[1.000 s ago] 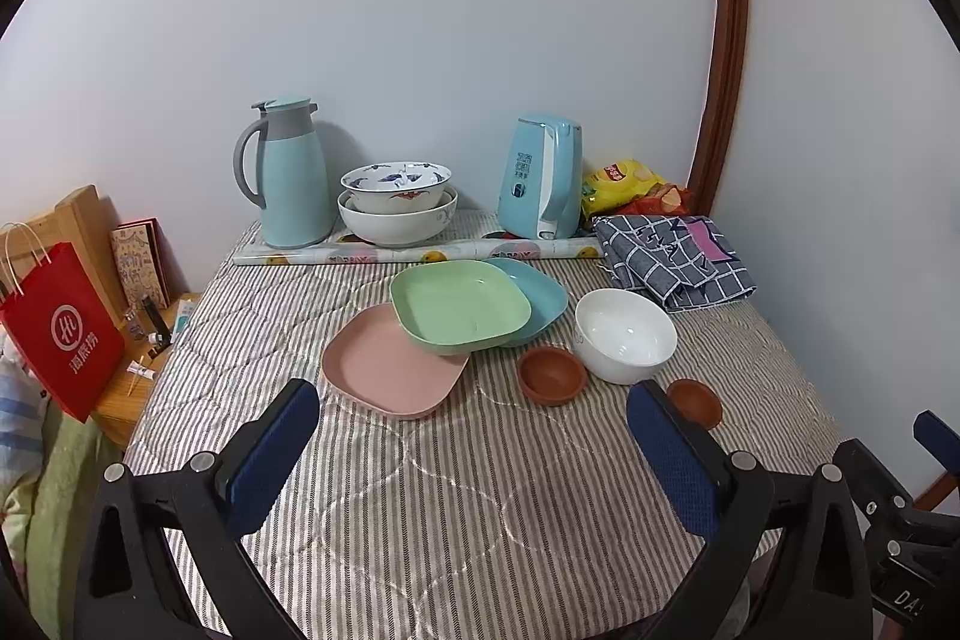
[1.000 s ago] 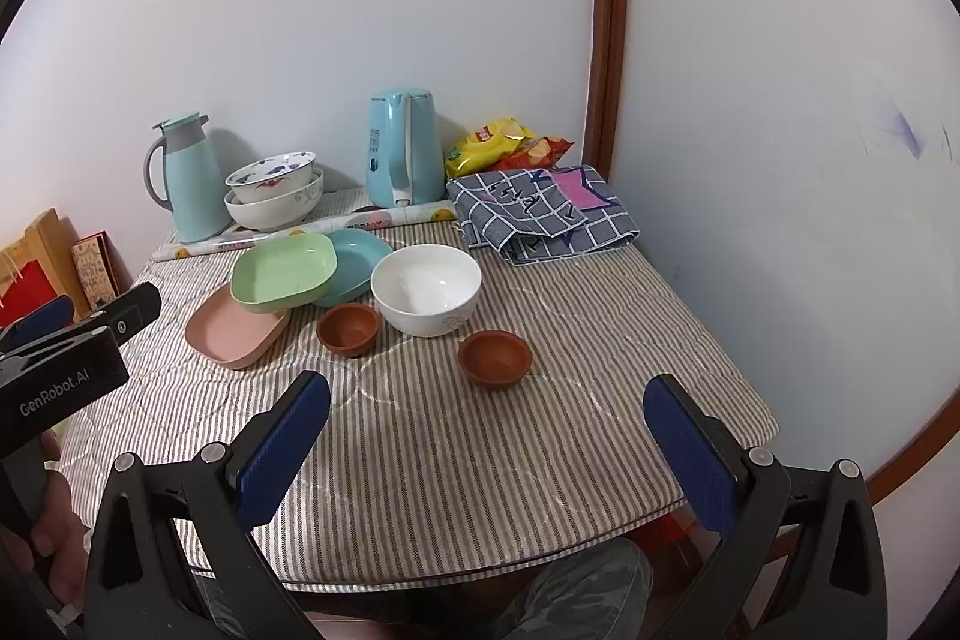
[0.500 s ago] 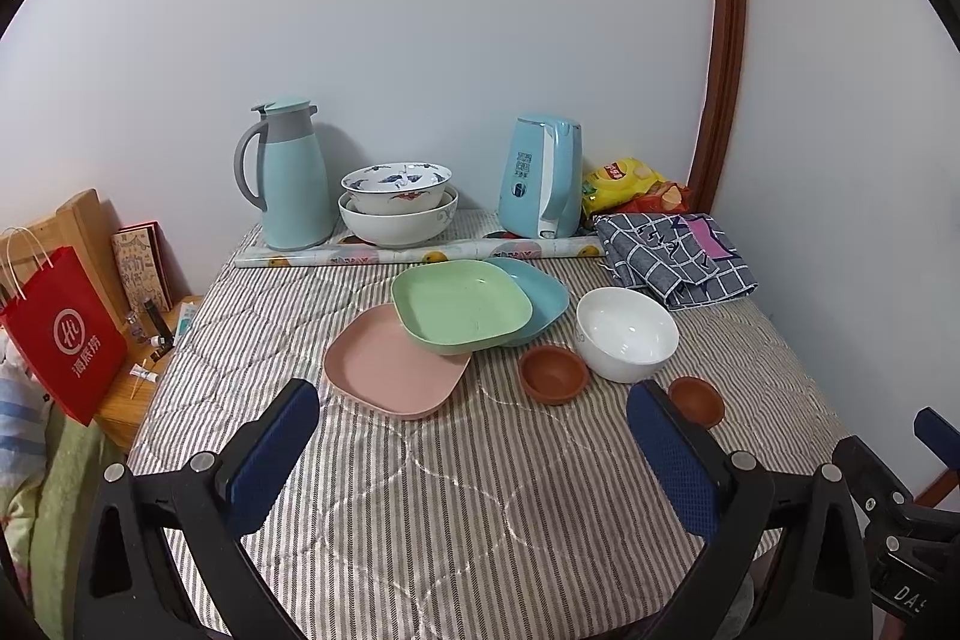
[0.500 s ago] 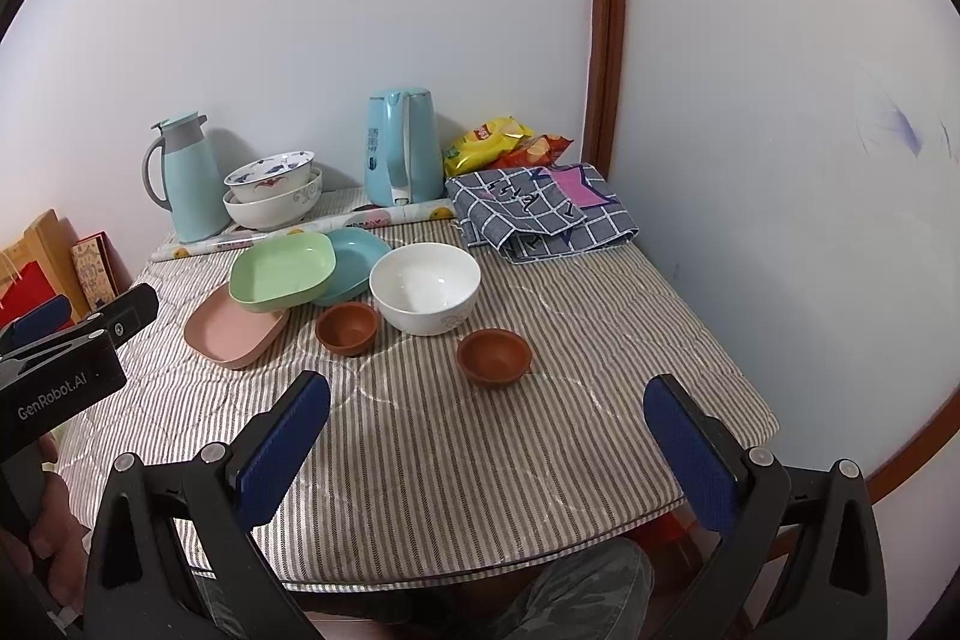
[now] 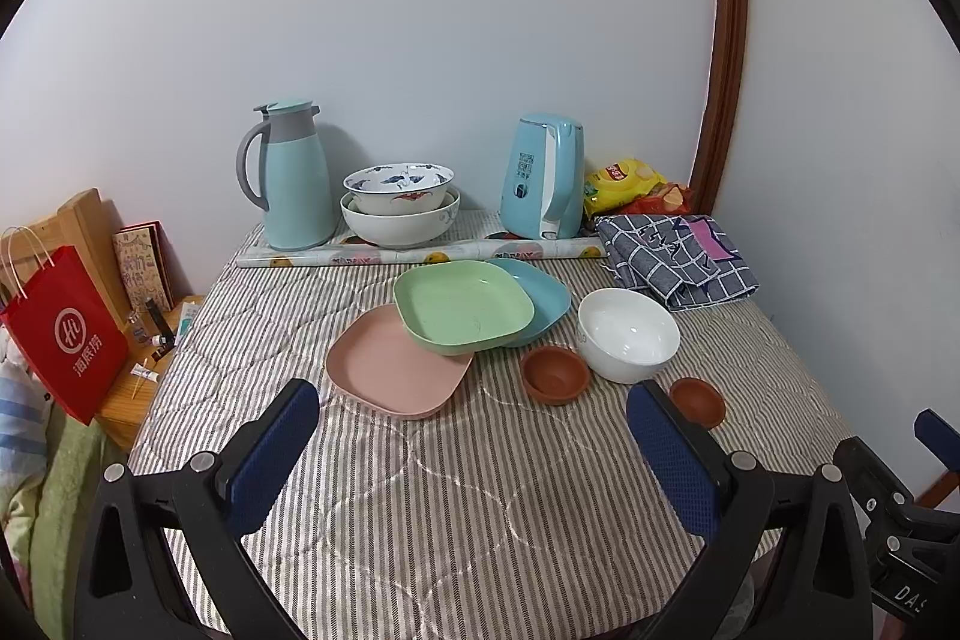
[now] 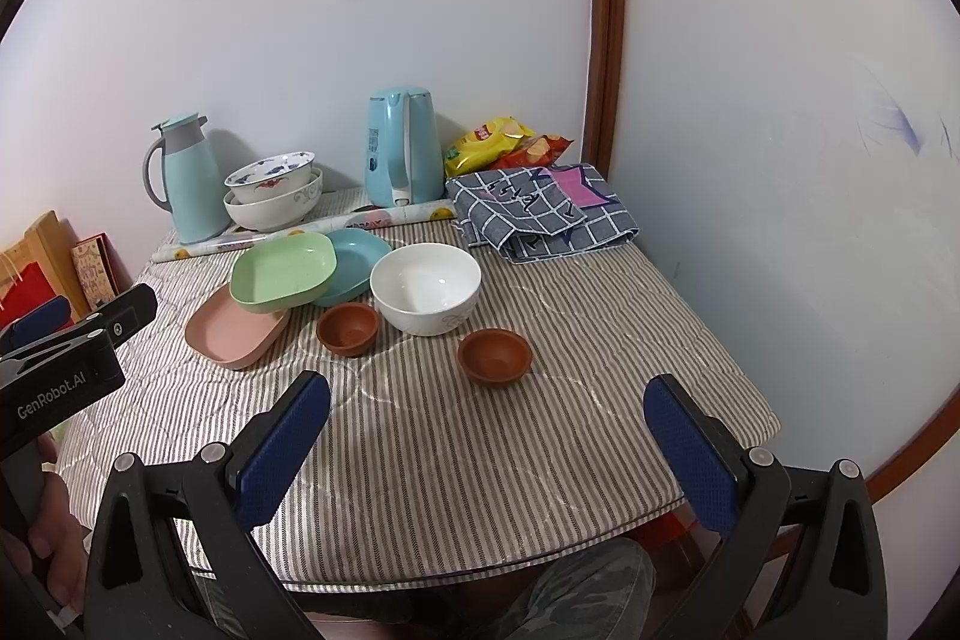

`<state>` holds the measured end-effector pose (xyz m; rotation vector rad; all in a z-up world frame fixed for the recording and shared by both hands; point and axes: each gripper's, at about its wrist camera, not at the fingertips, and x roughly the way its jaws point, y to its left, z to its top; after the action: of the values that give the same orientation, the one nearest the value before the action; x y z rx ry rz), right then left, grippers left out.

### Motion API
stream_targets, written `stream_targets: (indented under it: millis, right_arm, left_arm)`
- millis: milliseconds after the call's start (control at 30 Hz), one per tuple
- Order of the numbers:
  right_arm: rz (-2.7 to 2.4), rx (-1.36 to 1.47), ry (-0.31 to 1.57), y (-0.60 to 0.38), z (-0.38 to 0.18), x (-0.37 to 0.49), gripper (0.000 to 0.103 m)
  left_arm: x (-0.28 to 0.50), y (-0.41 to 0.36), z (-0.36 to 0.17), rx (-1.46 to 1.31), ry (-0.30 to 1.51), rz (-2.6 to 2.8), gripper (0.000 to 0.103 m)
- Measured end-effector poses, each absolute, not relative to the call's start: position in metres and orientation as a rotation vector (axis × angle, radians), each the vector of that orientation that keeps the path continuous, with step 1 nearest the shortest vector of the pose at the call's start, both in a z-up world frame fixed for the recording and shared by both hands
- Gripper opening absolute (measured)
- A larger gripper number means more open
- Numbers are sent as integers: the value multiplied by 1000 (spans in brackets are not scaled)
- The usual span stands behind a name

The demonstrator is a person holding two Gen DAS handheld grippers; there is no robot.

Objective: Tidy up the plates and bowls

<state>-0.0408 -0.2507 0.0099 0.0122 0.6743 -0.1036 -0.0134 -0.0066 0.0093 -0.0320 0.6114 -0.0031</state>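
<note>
A green plate (image 5: 462, 307) (image 6: 282, 269) lies overlapping a pink plate (image 5: 393, 367) (image 6: 231, 334) and a blue plate (image 5: 540, 295) (image 6: 354, 262). A white bowl (image 5: 627, 334) (image 6: 426, 286) stands to their right, with two small brown bowls (image 5: 555, 375) (image 5: 696, 400) (image 6: 347, 329) (image 6: 495, 357) in front of it. Two patterned bowls (image 5: 399, 202) (image 6: 273, 190) are nested at the back. My left gripper (image 5: 474, 451) is open and empty above the near table. My right gripper (image 6: 486, 445) is open and empty near the front edge.
A teal thermos jug (image 5: 291, 175), a blue kettle (image 5: 543, 175), snack bags (image 5: 630, 184), a rolled sheet (image 5: 414, 255) and a folded checked cloth (image 5: 678, 256) line the back and right. A red bag (image 5: 66, 334) stands left of the striped table (image 5: 480, 490). Walls close the back and right.
Both views have shifted very slightly; the objects and both grippers stay as they were.
</note>
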Motion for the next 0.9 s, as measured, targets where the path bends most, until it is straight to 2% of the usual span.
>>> stream_targets:
  millis: [900]
  right_arm:
    - [-102, 19, 665, -251, 12, -45, 103]
  left_arm:
    - [-15, -11, 10, -28, 605, -9, 103]
